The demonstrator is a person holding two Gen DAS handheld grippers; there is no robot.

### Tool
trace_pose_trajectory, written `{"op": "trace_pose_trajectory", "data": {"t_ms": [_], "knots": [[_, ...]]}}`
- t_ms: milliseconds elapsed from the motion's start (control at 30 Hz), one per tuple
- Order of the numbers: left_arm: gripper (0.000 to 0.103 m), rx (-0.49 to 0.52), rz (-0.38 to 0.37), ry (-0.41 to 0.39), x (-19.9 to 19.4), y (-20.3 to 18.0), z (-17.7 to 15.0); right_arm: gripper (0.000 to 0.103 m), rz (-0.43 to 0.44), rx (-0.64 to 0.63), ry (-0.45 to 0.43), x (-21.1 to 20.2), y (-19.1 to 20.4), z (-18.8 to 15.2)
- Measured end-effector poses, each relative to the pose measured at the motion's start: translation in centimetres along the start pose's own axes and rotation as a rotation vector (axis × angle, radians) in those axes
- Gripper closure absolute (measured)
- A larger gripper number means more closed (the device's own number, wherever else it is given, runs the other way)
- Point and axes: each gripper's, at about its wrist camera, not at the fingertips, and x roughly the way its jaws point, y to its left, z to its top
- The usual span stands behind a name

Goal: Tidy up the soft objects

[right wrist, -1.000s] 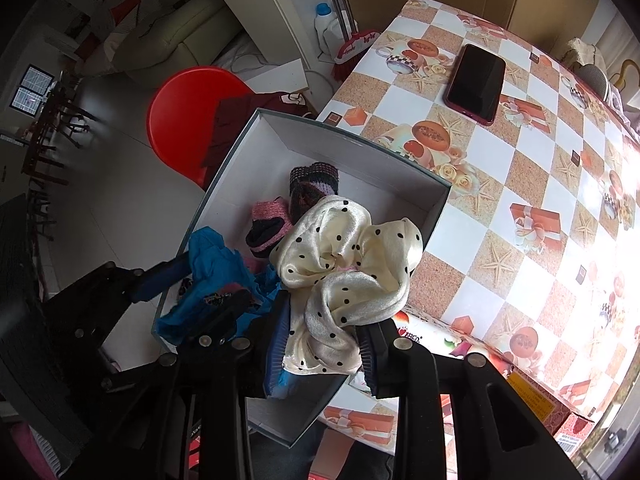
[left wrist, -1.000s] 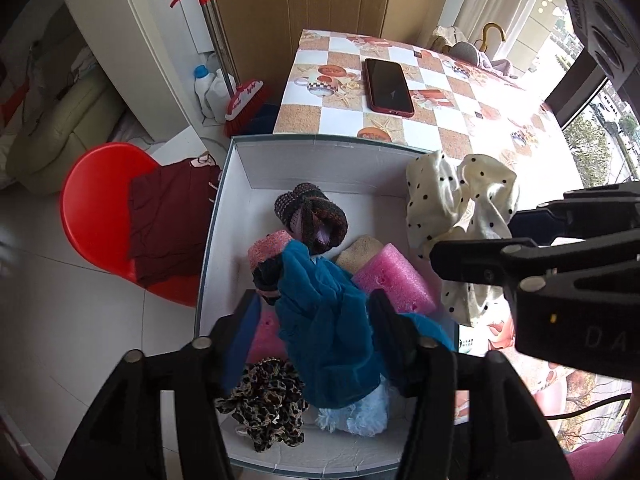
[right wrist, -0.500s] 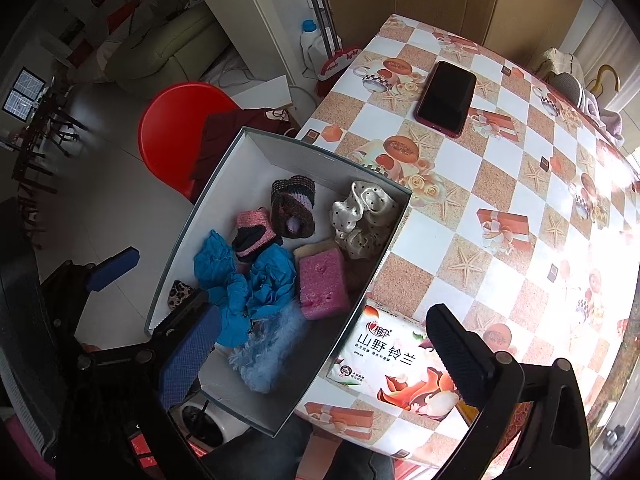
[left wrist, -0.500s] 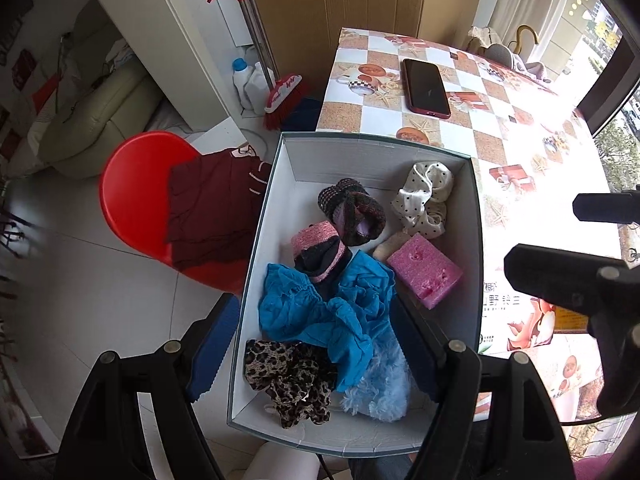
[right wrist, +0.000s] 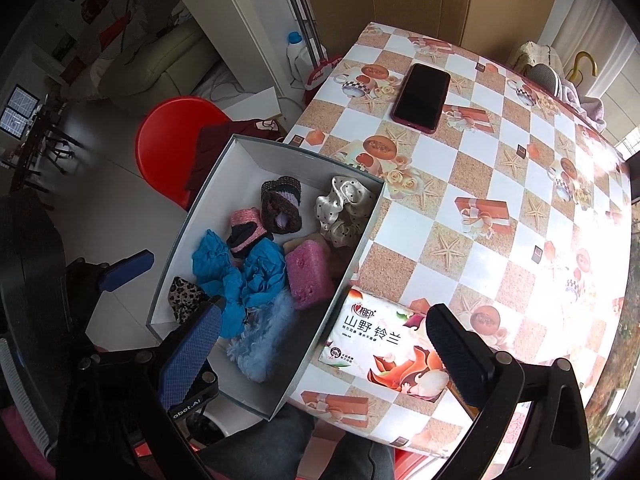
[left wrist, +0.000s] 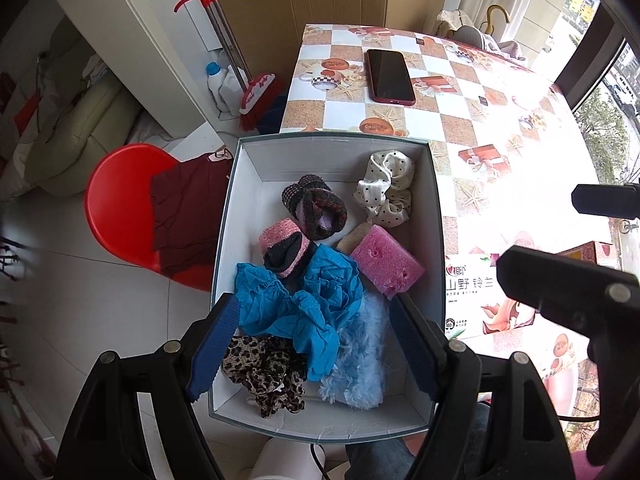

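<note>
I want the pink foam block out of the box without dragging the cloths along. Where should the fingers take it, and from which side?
Come straight down from above and close the fingers across the pink foam block on its two long side faces, near the middle. It lies flat with its broad top face clear. Its end toward the blue cloth and fluffy piece is crowded, and the box wall runs close behind, so a sideways approach looks blocked.

The box [left wrist: 240, 216] is open on top, so a claw can go in from above. Its upper left corner, beside the dark sock [left wrist: 314, 212], has bare floor; the lower half is crowded by the blue cloth [left wrist: 296, 304], the fluffy piece [left wrist: 356, 364] and the leopard scrunchie [left wrist: 264, 368]. On the worktop [right wrist: 500, 184], the tissue pack [right wrist: 384, 348] lies just beside the box wall. The phone [right wrist: 420, 98] lies at the upper middle; the squares between them are free.
</note>
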Motion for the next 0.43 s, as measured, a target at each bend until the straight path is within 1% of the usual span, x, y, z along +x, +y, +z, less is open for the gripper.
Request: {"op": "trace_pose_trajectory", "data": {"t_ms": [133, 267, 333, 400, 433], "knots": [[0.023, 0.020, 0.005, 0.002, -0.1, -0.6, -0.2, 0.000, -0.001, 0.010, -0.003, -0.3, -0.3, -0.5], [0.023, 0.010, 0.010, 0.006, -0.1, -0.7, -0.2, 0.000, 0.002, 0.014, -0.008, -0.6, -0.6, -0.8], [0.023, 0.000, -0.008, -0.006, -0.2, -0.6, -0.2, 0.000, 0.002, 0.018, -0.010, -0.7, -0.7, -0.8], [0.023, -0.003, -0.048, -0.051, -0.9, -0.5, -0.4, 0.000, 0.003, 0.025, -0.014, -0.8, -1.0, -0.9], [0.023, -0.003, -0.064, -0.061, -1.1, -0.4, -0.4, 0.000, 0.004, 0.029, -0.015, -0.9, -1.1, -0.9]]}}
